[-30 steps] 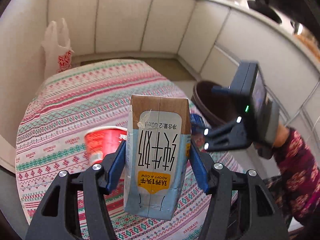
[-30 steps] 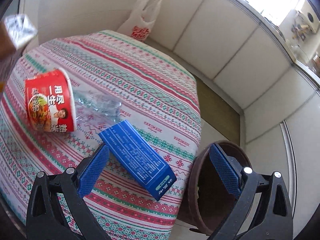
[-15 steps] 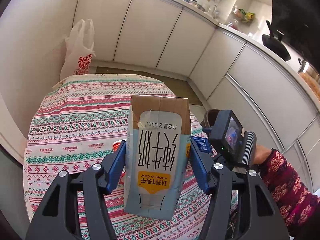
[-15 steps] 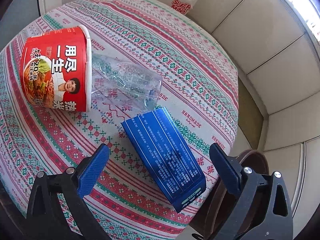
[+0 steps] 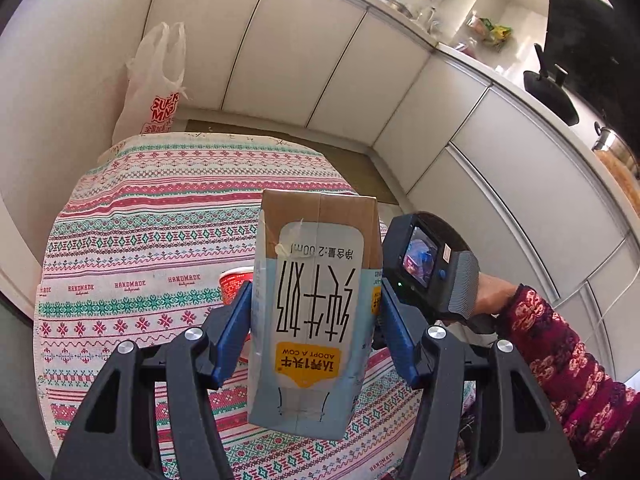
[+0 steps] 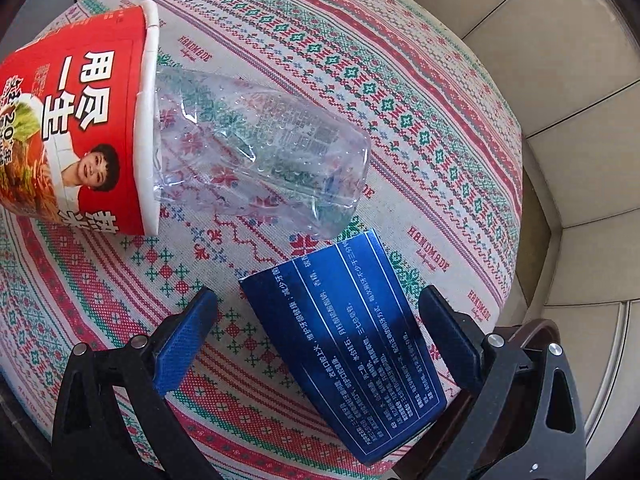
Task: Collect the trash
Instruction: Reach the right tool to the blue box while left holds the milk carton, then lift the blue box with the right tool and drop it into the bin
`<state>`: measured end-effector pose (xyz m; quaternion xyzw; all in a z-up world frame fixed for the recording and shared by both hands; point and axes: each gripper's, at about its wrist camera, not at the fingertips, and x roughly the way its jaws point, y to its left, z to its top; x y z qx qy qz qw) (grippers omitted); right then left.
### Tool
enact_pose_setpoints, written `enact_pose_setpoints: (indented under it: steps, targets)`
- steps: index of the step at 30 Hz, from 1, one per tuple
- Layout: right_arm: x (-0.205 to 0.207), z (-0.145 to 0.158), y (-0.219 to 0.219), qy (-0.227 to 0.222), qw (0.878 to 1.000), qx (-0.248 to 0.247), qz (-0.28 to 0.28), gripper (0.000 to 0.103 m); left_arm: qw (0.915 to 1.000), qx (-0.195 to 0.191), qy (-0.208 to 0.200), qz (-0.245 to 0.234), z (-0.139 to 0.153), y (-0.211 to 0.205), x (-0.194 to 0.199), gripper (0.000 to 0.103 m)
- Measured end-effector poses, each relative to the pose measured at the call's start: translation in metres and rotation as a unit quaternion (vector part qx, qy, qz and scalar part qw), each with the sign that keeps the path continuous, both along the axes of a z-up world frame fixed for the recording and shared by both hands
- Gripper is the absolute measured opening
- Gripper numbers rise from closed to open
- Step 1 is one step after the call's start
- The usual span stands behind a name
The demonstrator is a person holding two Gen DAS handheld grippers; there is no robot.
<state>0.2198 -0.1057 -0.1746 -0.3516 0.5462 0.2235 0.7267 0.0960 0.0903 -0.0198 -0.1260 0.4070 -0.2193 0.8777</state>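
Note:
My left gripper (image 5: 314,336) is shut on a pale blue and brown milk carton (image 5: 316,300), held upside down above the round table. In the right wrist view my right gripper (image 6: 320,336) stands open low over the table, its blue pads either side of a dark blue box (image 6: 344,340) without touching it. The box lies flat near the table's edge. A crushed clear plastic bottle (image 6: 260,152) lies beyond it, its neck inside a red instant-noodle cup (image 6: 76,120) tipped on its side. The cup's rim (image 5: 236,284) peeks out behind the carton in the left wrist view.
The table wears a red, green and white patterned cloth (image 6: 400,92). A dark brown bin (image 6: 536,332) stands on the floor by the table's edge, right of my right gripper. A white plastic bag (image 5: 156,80) leans on the wall behind the table. White cabinets (image 5: 320,60) line the room.
The right gripper has sunk toward the table and closed in over the blue box, still open. The left gripper has drawn back a little, turning, with the carton held.

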Motion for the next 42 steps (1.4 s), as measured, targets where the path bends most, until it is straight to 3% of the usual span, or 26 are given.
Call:
enact_pose_setpoints:
  steps: [3, 7, 10, 17, 22, 28, 30, 33, 39, 42]
  targets:
    - [0.004, 0.001, -0.004, 0.018, 0.999, 0.025, -0.011, 0.088, 1.0, 0.004, 0.002, -0.005, -0.002, -0.001, 0.001, 0.06]
    - [0.004, 0.003, -0.002, 0.049, 0.997, 0.053, -0.01, 0.06, 0.9999, 0.005, 0.005, -0.009, -0.004, -0.003, 0.003, 0.06]
    - [-0.002, 0.003, 0.004, 0.046, 0.998, 0.046, 0.0, 0.053, 0.9999, 0.006, 0.004, -0.011, -0.004, -0.005, 0.004, 0.06]
    - [-0.03, 0.012, 0.013, 0.033, 0.999, 0.033, 0.012, 0.052, 0.9998, 0.007, -0.001, -0.018, -0.004, -0.006, 0.005, 0.06]
    - [-0.046, 0.041, 0.006, 0.004, 0.999, 0.053, 0.004, 0.052, 0.9997, 0.004, -0.005, -0.025, -0.003, -0.009, 0.005, 0.06]
    - [-0.064, 0.105, -0.029, -0.104, 0.989, 0.086, -0.061, 0.052, 0.9992, -0.01, -0.017, -0.036, 0.003, -0.019, 0.005, 0.06]
    - [-0.059, 0.125, -0.052, -0.155, 0.978, 0.102, -0.098, 0.052, 0.9989, -0.014, -0.021, -0.039, 0.005, -0.025, 0.005, 0.06]
    - [-0.058, 0.162, -0.09, -0.242, 0.945, 0.141, -0.166, 0.052, 0.9987, -0.017, -0.024, -0.042, 0.007, -0.039, 0.007, 0.06]
    - [-0.063, 0.198, -0.149, -0.375, 0.866, 0.179, -0.277, 0.052, 0.9983, -0.015, -0.029, -0.048, 0.006, -0.064, 0.012, 0.06]
    - [-0.068, 0.203, -0.183, -0.428, 0.817, 0.195, -0.334, 0.052, 0.9978, -0.013, -0.026, -0.059, 0.003, -0.076, 0.015, 0.06]
